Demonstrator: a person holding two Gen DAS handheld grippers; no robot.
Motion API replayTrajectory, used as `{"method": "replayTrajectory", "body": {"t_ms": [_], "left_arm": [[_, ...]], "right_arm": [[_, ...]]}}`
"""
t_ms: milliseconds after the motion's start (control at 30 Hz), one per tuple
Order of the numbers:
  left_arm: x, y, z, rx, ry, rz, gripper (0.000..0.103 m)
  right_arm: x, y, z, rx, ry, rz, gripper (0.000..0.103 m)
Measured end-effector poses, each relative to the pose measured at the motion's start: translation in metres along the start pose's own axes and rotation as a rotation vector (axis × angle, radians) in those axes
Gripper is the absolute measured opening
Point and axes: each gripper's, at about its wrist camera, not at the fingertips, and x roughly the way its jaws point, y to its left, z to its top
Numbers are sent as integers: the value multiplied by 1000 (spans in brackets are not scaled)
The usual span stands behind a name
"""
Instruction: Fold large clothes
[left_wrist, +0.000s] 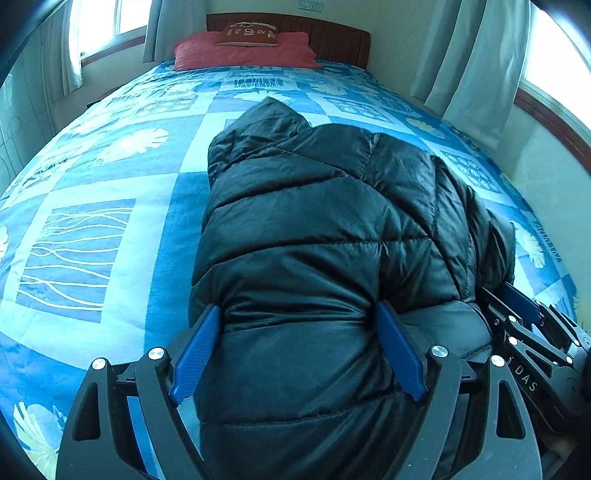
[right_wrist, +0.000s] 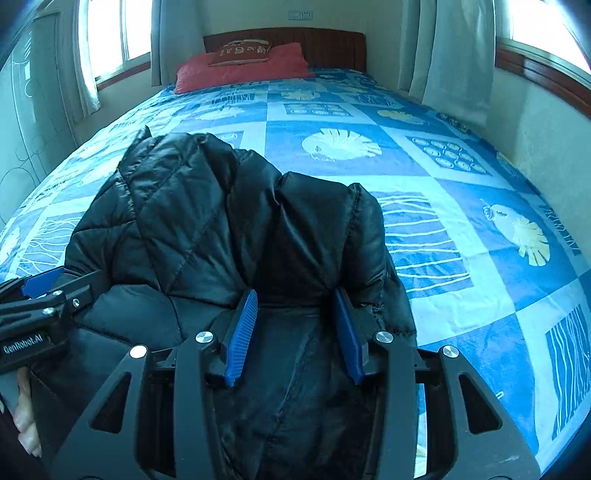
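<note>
1. Jacket (left_wrist: 317, 236), black and quilted, is lying bunched near the foot of the bed (left_wrist: 92, 177), on a blue patterned bedspread, well apart from the red pillow (left_wrist: 243, 51) by the headboard.
2. You are holding the left gripper (left_wrist: 299, 354) with its blue pads spread wide around a thick puffy roll of the hem end; the fabric is bulging between them, so it looks grasped.
3. You are keeping the right gripper (right_wrist: 295, 332) just beside it, its pads closer together on a thinner dark fold at the jacket's edge.
4. Expect the jacket to be handling as light, soft and springy, with a slick shell that may slip.
5. Take hold at seams or doubled edges, where the padding is compressing least.
</note>
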Motion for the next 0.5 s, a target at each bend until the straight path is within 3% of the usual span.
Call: {"method": "replayTrajectory", "body": {"t_ms": [200,367,400,500], "left_arm": [[-28,16,-3,-76,1,-36,83],[-47,35,-15,-142,-12,-68,82],[-50,39,-17,-160,-14,-75,83],[-55,60,-26,-265,-29,-75,82]], "right_arm": [[-26,-5,-2,24,-26,18,53],[-44,-14,-10,54,-29,20,65],[-45,-18,-11,65,-26,22,71],[-45,-32,-17,119,-14,30,75]]}}
